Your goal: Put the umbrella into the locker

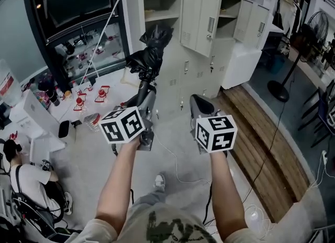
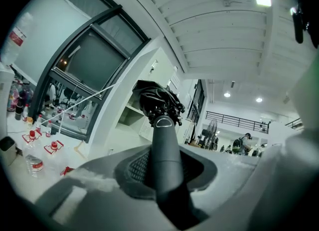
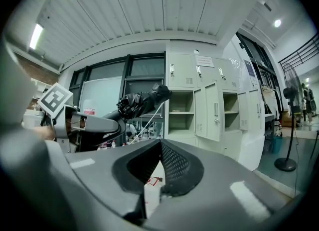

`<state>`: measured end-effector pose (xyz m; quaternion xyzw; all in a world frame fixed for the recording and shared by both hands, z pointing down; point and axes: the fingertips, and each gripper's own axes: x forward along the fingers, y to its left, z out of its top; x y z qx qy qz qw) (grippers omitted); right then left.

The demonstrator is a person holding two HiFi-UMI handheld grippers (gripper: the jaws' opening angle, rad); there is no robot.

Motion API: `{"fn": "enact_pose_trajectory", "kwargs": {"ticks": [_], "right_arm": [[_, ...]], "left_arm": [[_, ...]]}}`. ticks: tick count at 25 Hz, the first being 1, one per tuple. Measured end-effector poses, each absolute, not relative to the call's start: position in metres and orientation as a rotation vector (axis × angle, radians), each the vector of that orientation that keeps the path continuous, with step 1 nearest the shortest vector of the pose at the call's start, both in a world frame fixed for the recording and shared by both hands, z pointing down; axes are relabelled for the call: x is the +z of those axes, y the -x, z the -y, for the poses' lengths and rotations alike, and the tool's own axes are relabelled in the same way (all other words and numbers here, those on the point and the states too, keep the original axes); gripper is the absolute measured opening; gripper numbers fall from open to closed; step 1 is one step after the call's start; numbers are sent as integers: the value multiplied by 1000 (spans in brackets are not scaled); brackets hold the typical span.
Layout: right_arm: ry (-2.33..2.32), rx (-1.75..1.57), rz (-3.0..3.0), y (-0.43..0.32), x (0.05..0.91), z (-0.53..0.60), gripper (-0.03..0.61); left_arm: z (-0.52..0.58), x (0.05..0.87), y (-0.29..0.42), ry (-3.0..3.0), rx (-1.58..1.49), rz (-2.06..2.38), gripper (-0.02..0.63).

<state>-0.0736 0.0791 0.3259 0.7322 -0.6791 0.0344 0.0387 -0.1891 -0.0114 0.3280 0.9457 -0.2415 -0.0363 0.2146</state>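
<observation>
A folded black umbrella [image 1: 152, 48] points up toward the grey lockers [image 1: 172, 79]. My left gripper [image 1: 146, 98] is shut on its dark handle [image 2: 164, 150], and the bunched canopy [image 2: 157, 100] shows beyond the jaws. In the right gripper view the umbrella [image 3: 142, 103] crosses in front of an open locker compartment [image 3: 182, 110]. That compartment [image 1: 162, 1] lies just past the umbrella's tip, beside a locker door [image 1: 207, 22] standing ajar. My right gripper [image 1: 201, 108] is to the right of the left one, shut with nothing in it [image 3: 159, 170].
A person [image 1: 26, 179] sits at the lower left by a white table [image 1: 78, 100] with bottles. A wooden platform [image 1: 261, 142] runs along the right, with a fan stand [image 1: 280, 87] beyond it. A white cable [image 1: 178, 168] trails across the floor.
</observation>
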Motion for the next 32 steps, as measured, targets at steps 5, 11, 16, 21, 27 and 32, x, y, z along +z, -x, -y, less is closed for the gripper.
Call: {"fn": "enact_pose_trajectory", "kwargs": {"ticks": [5,11,16,21,27,32], "right_arm": [[-2246,120,2080,47,330,-35,-2],[-2252,122,2066,19,323,26,-2],[-2268,109,2042,-5,315,72,-2],[-2287,118,2014,-26,313,106,-2],[-2282,126,1994,-37,315,143,-2],[-2279,134,1983,-48,319,159,-2]], "left_arm": [[52,325,163,-2630,-117,652,107],[110,321,131,-2636,-111,616,107],[159,316,105,-2636,-112,587,107],[197,312,85,-2633,-112,557,107],[234,315,71,-2625,-106,537,107],[252,318,61,-2610,-119,529,107]]}}
